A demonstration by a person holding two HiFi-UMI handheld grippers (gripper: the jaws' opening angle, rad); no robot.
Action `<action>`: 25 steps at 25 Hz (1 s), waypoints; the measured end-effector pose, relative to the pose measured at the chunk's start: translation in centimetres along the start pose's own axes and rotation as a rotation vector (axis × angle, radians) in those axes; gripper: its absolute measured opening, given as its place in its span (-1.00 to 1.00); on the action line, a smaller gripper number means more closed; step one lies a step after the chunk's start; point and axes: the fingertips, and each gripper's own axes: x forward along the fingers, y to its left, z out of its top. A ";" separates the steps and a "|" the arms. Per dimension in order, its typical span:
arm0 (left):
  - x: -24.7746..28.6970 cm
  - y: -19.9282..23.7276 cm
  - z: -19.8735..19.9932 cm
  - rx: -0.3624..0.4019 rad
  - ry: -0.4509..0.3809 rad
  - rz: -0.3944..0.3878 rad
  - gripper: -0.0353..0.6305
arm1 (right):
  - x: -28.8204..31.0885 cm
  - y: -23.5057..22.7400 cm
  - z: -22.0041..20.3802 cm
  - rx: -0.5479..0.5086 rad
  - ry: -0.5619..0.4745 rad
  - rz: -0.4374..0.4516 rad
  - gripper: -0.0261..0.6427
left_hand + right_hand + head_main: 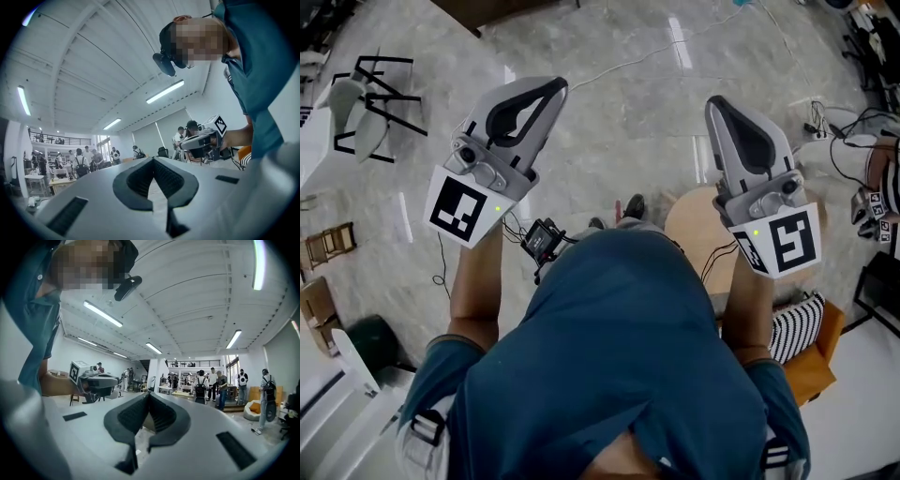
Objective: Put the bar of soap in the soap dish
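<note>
The floor point(628, 122) is shiny grey stone. On it stand a black chair point(380, 98) (far left) and a round table point(694, 225); a thin cable point(623, 64) lies across it.

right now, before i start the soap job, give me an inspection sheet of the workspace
surface: no worktop in reach; glossy pale floor below, round wooden table partly hidden behind the right gripper
job's things: nothing seen; no soap or soap dish in any view
clutter: black-framed chairs upper left; striped cushion on an orange seat
grippers: left gripper shut, empty; right gripper shut, empty; both held out ahead of the person
cables: white cable across the floor; black cables at right
surroundings: open hall, people standing about, ceiling strip lights
</note>
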 end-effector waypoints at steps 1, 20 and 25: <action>0.9 0.7 -0.4 -0.006 0.000 0.013 -0.88 | 0.9 -1.0 -0.4 0.001 0.002 0.014 -0.88; 9.6 6.9 -2.6 -0.007 0.011 -0.024 -0.88 | 6.4 -10.2 -1.2 0.007 0.016 -0.010 -0.88; 10.8 11.4 -3.6 -0.010 -0.010 -0.048 -0.88 | 10.6 -11.8 -1.9 0.004 0.022 -0.043 -0.88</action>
